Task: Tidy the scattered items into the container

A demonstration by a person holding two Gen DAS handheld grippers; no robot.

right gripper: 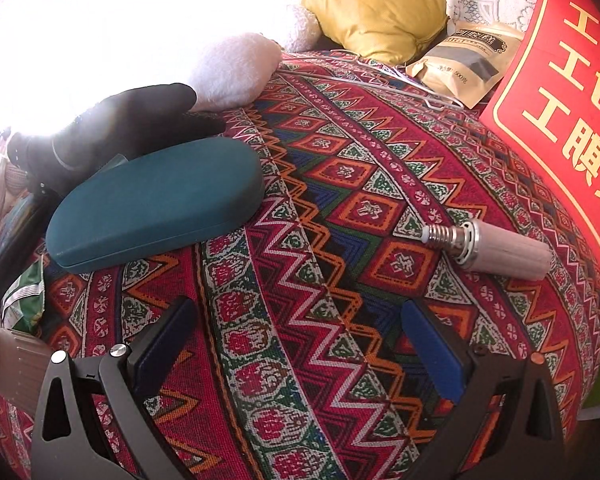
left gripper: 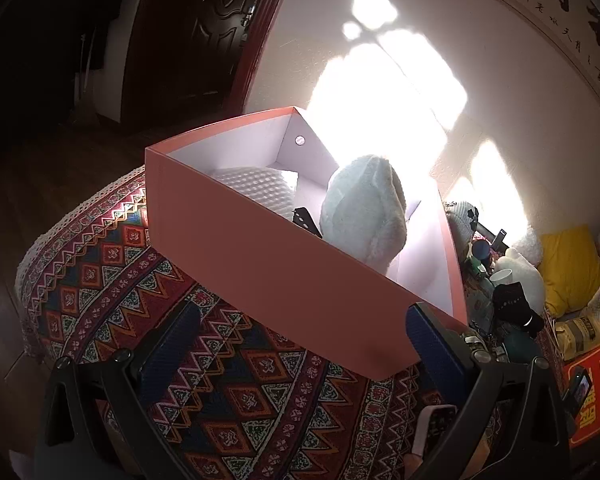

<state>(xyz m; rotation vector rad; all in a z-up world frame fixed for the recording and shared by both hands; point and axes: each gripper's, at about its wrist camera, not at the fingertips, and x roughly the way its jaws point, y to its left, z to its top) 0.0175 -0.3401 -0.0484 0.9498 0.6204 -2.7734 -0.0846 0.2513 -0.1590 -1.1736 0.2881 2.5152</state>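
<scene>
Pink box (left gripper: 260, 264) sits on the patterned cloth (left gripper: 112, 280), open top, white inside. In it: a pale blue plush item (left gripper: 364, 216) leaning at the near wall, a white dimpled pad (left gripper: 256, 188) farther in, and a dark object (left gripper: 306, 220) between them, mostly hidden.

Left gripper (left gripper: 304, 336) hovers low before the box's near wall, fingers spread, holding nothing.

Right gripper (right gripper: 300, 328) is angled down over the cloth, fingers spread, empty. Ahead of it, a teal case (right gripper: 156, 204) to the left and a bulb-like cylinder with screw base (right gripper: 496, 246) to the right, well apart. A black glove (right gripper: 112, 128) lies just behind the case, partly washed out by glare.
</scene>
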